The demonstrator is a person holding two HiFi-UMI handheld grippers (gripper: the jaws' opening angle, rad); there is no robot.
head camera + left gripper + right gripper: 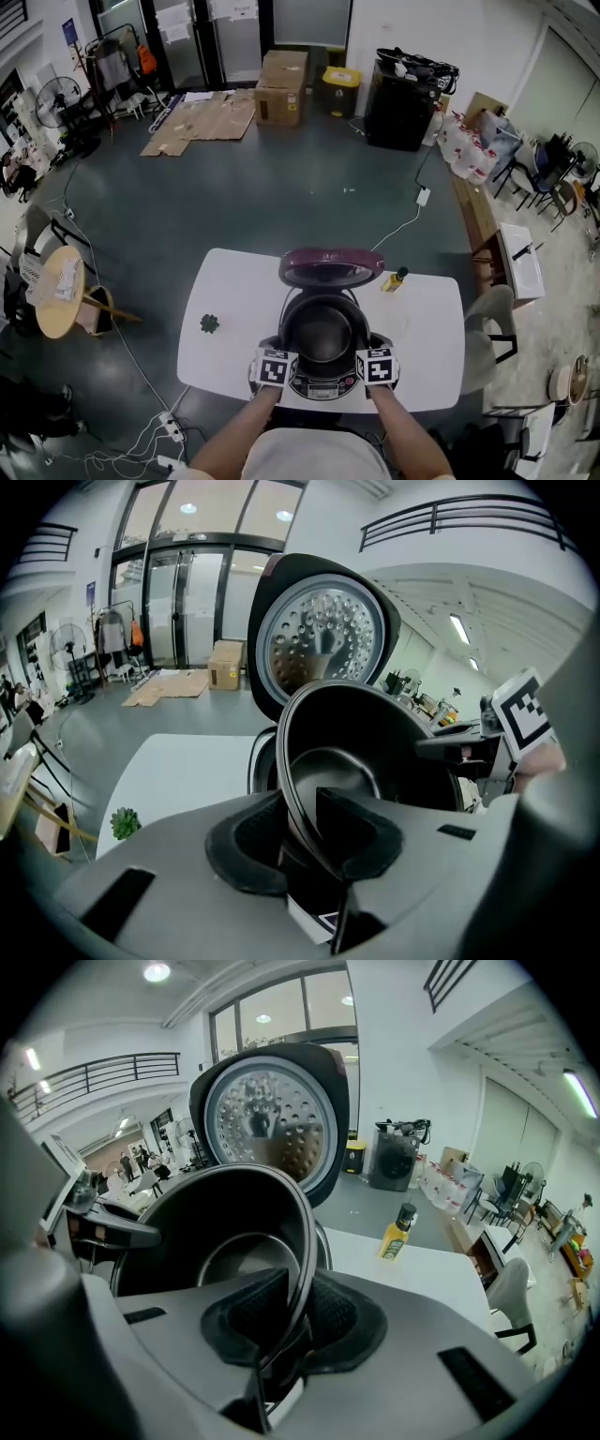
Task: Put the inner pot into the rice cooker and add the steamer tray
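White desk, three things standing on it

I see the desk as a white rounded-corner top on the dark floor; the rice cooker sits at the middle of its near edge, lid raised toward the far side; a small green plant stands on the left part, well apart from the cooker; a yellow bottle with a dark cap stands upright near the far edge, just right of the raised lid; from my right claw's view the bottle stands on bare white top; the left claw's view shows the plant near the desk's left edge.
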